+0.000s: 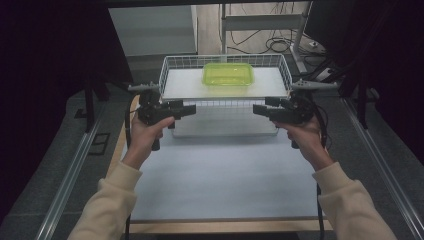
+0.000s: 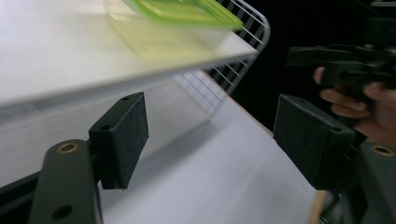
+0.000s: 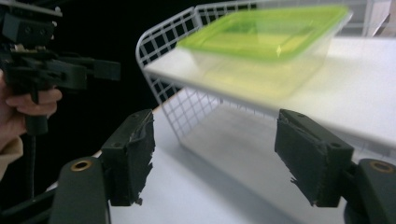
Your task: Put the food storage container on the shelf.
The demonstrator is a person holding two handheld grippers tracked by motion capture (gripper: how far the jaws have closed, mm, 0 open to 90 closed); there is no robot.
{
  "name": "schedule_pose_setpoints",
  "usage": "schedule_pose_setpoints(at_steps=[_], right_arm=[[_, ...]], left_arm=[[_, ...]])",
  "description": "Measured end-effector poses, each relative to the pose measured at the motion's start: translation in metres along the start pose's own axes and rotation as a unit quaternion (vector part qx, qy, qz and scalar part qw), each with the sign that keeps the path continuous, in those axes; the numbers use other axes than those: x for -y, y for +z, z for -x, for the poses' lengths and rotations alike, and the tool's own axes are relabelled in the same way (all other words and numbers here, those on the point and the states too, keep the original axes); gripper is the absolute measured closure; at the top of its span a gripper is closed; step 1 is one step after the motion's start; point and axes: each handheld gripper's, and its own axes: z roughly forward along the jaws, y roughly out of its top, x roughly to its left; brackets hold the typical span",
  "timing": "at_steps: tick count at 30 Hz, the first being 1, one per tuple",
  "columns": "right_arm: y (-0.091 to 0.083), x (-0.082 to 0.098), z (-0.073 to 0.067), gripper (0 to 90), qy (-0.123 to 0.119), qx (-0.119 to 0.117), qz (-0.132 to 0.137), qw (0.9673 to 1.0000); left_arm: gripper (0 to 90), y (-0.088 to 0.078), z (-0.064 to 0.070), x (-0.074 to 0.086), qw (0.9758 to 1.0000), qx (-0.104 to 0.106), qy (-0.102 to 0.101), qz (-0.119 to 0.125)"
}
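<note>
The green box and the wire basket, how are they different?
The green box has smooth see-through walls and a lime lid; the wire basket is a white open grid with no lid. The box is smaller and sits on the white board inside the basket, which surrounds it. Both are rectangular with rounded corners, and neither gripper touches them.

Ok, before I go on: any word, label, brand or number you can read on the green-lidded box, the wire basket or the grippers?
No readable text on any of them.
Green-lidded box: lid plain in the high view and blurred in both gripper views.
Wire basket: bare white wire, no tag seen.
Left gripper and right gripper: black bodies, no marking legible.
White board under the box: blank.
</note>
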Motion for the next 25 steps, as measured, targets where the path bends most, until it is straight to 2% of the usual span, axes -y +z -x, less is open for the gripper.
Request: schedule_pose_setpoints(at_steps=[3, 5, 9, 13, 16, 18, 25], right_arm=[[-0.009, 0.017, -0.005, 27.6, -0.013, -0.004, -0.002, 0.9999], [-0.014, 0.031, -0.007, 27.3, -0.017, -0.01, -0.002, 0.9998], [-0.021, 0.062, -0.006, 27.0, -0.008, -0.026, -0.006, 0.9996], [-0.023, 0.089, -0.003, 25.6, -0.021, -0.015, -0.019, 0.9995], [-0.024, 0.101, -0.003, 25.5, -0.026, -0.014, -0.023, 0.9993], [-0.024, 0.103, -0.003, 25.5, -0.031, -0.015, -0.02, 0.9992], [-0.022, 0.104, -0.007, 22.0, -0.045, -0.017, -0.015, 0.9987]], left_arm=[[25.9, -0.005, 0.008, 0.021, 1.0, 0.004, 0.008, -0.001], [25.8, -0.008, 0.012, 0.037, 0.9999, 0.01, 0.006, 0.004], [25.7, -0.008, 0.018, 0.068, 0.9998, 0.02, 0.006, -0.009], [25.7, -0.005, 0.021, 0.093, 0.9994, 0.021, 0.005, -0.027], [25.7, -0.002, 0.023, 0.102, 0.9991, 0.016, 0.013, -0.036], [25.6, -0.001, 0.025, 0.103, 0.9991, 0.013, 0.019, -0.036], [25.6, 0.0, 0.024, 0.106, 0.9992, 0.018, 0.014, -0.034]])
